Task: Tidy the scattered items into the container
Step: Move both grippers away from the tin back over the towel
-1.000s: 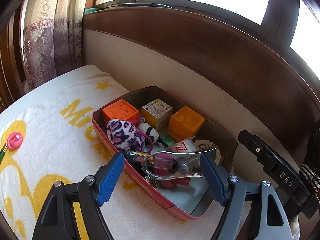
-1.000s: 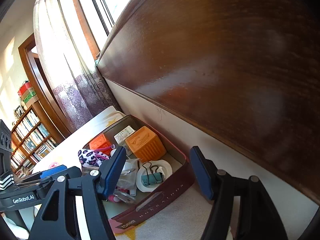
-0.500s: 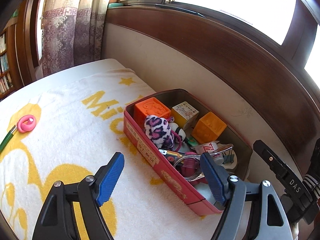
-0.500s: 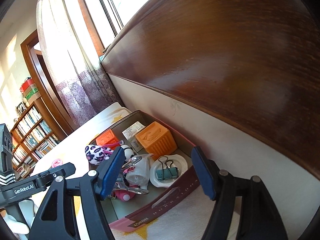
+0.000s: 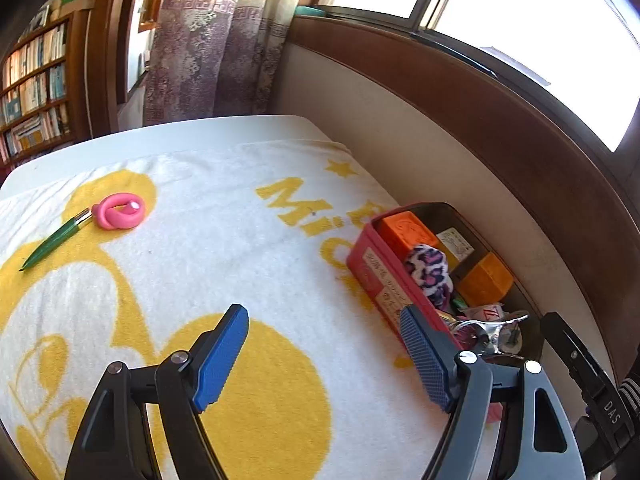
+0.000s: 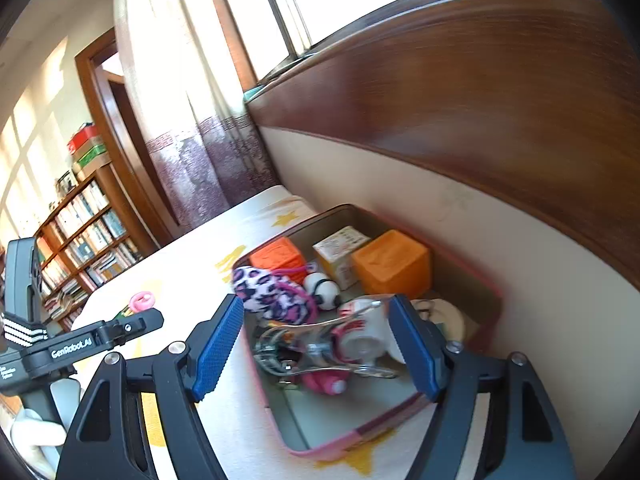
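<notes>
two orange blocks (image 6: 391,261), one spotted pouch (image 6: 272,292) and one metal clip (image 6: 316,350) sit in the red box (image 5: 374,280) by the wall. one pink ring (image 5: 119,210) and one green pen (image 5: 54,242) lie on the towel (image 5: 224,248). left gripper (image 5: 324,354) jaws apart, empty; right gripper (image 6: 316,350) jaws opening, empty.

A white fluffy towel with yellow pictures and letters (image 5: 224,248) covers the bed. A long curtain with a purple patterned bottom (image 5: 216,56) hangs by the bright window (image 5: 520,16). A brown wooden bookshelf full of books (image 6: 80,236) stands far back.
</notes>
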A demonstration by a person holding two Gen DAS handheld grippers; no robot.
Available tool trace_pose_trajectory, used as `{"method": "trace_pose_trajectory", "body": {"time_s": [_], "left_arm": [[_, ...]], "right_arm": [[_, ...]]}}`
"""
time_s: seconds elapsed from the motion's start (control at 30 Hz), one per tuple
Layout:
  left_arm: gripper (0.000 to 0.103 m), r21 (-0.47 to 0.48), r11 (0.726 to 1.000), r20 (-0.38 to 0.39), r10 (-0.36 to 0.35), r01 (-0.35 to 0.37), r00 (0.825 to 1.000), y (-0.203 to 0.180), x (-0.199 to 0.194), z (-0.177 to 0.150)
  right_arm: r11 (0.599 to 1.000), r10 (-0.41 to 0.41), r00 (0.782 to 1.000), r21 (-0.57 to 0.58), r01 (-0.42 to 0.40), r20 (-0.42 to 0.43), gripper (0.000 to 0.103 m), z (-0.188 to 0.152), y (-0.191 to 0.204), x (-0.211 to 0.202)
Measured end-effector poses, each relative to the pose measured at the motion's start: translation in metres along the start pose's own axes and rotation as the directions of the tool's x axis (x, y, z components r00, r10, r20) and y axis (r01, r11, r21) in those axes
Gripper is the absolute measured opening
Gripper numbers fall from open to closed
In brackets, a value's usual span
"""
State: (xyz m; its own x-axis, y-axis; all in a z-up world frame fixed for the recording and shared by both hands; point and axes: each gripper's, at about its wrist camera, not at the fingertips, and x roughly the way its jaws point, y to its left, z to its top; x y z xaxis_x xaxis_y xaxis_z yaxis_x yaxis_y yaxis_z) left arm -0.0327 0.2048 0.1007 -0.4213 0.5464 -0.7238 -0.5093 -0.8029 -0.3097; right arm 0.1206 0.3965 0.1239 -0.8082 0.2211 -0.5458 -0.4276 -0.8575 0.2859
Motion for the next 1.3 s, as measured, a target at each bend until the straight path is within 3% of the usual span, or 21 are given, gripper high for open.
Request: {"method": "trace_pose_trajectory", "body": {"time_s": [0.27,0.53,0.83,1.03,1.3], "left_arm": [[0.08,-0.115,0.989,0.039,0.1,-0.095,0.994,0.07,-0.018,0.004],[0.08,-0.193,0.961,0.053,0.211,-0.197,0.976,0.134,-0.034,0.006],[0.08,-0.221,0.903,0.032,0.385,-0.369,0.923,0.205,-0.029,0.021],[0.08,-0.199,0.894,0.008,0.41,-0.401,0.912,0.232,-0.009,0.032],[0.08,-0.132,0.904,-0.014,0.409,-0.407,0.913,0.249,0.028,0.048]], "right_arm": [[0.993,0.087,0.995,-0.077,-0.09,-0.048,0.079,-0.007,0.048,0.018],[0.97,0.167,0.979,-0.16,-0.184,-0.114,0.079,-0.017,0.101,0.038],[0.943,0.211,0.956,-0.214,-0.254,-0.205,0.079,-0.04,0.142,0.068],[0.932,0.214,0.94,-0.233,-0.278,-0.264,0.079,-0.058,0.153,0.084],[0.93,0.21,0.928,-0.23,-0.287,-0.307,0.079,-0.068,0.155,0.099]]}}
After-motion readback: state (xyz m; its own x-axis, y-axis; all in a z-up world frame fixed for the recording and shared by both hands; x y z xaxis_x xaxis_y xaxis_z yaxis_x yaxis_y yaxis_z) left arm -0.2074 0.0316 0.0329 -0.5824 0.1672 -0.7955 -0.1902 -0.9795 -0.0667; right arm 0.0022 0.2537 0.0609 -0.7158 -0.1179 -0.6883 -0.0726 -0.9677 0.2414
